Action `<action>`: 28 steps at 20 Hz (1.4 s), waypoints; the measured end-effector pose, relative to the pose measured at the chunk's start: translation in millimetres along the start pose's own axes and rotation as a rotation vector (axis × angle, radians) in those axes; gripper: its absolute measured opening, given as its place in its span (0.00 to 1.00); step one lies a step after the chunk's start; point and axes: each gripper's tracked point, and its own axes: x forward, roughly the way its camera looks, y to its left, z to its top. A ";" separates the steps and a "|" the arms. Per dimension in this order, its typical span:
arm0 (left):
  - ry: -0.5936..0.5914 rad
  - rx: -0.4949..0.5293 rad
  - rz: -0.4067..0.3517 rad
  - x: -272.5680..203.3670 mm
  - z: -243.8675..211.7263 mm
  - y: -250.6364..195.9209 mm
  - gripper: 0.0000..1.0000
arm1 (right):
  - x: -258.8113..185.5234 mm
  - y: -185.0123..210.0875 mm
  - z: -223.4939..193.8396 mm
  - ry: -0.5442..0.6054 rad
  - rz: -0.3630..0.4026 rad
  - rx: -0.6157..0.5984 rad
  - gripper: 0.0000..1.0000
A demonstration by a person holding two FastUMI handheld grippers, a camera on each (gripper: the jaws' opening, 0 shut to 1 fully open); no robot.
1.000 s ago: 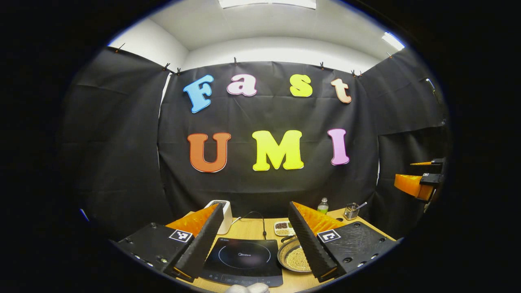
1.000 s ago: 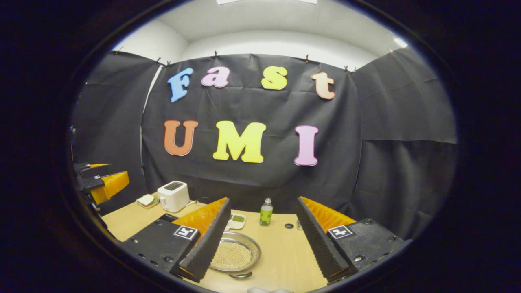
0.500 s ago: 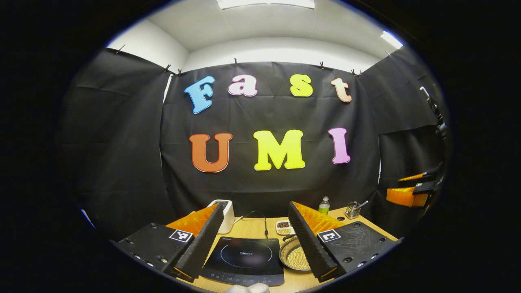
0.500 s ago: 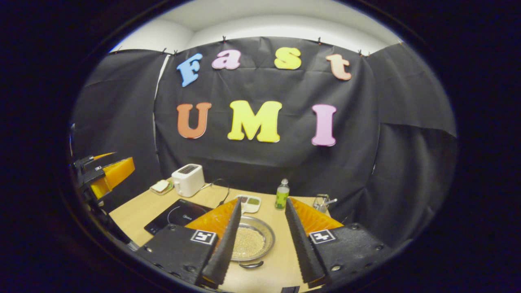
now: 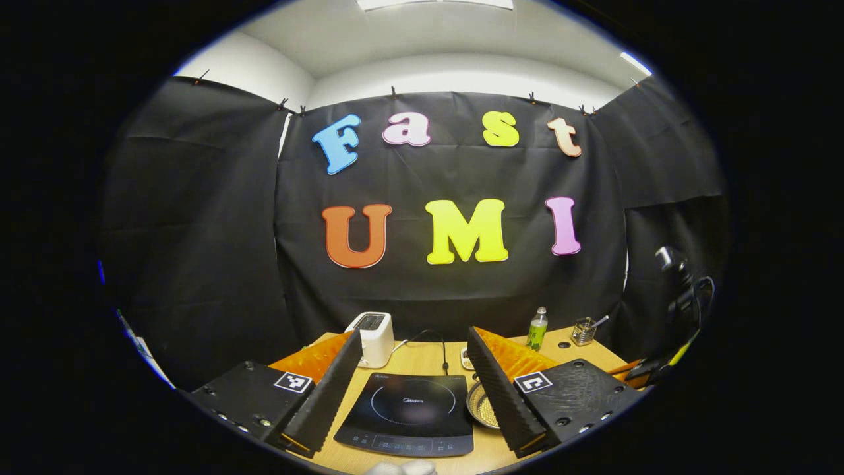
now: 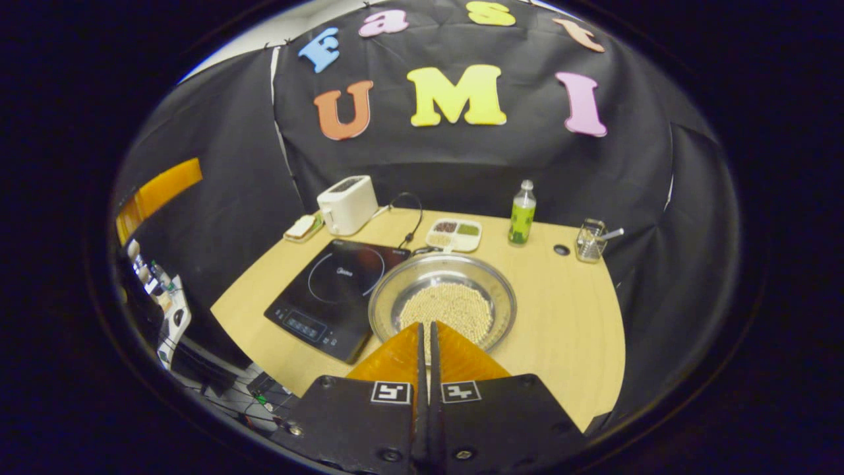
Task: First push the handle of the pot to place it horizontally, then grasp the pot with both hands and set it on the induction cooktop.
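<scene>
L gripper [image 5: 415, 389] jaws apart, R gripper [image 6: 426, 343] jaws closed

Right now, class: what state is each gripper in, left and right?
Left gripper: open, holding nothing, above the induction cooktop.
Right gripper: closed, holding nothing visible, over the pot.

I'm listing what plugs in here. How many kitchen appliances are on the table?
2. The toaster stands at the table's far left corner. The induction cooktop lies nearer, right beside the pot of beans. Others may be hidden behind the right gripper.

Right gripper [image 6: 425, 330] jaws apparently together now.
</scene>
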 end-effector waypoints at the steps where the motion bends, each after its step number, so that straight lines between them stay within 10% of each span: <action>1: 0.006 0.002 0.005 -1.7 -2.2 2.4 0.95 | 8.5 -1.3 -14.0 0.036 0.002 -0.003 0.04; 22: 0.080 0.023 0.143 -15.8 -12.7 23.5 1.00 | 98.0 -8.2 -118.6 0.327 0.060 -0.052 0.00; 28: 0.098 0.028 0.163 -18.3 -16.9 13.9 0.85 | 95.8 -16.4 -119.9 0.336 0.082 -0.061 0.00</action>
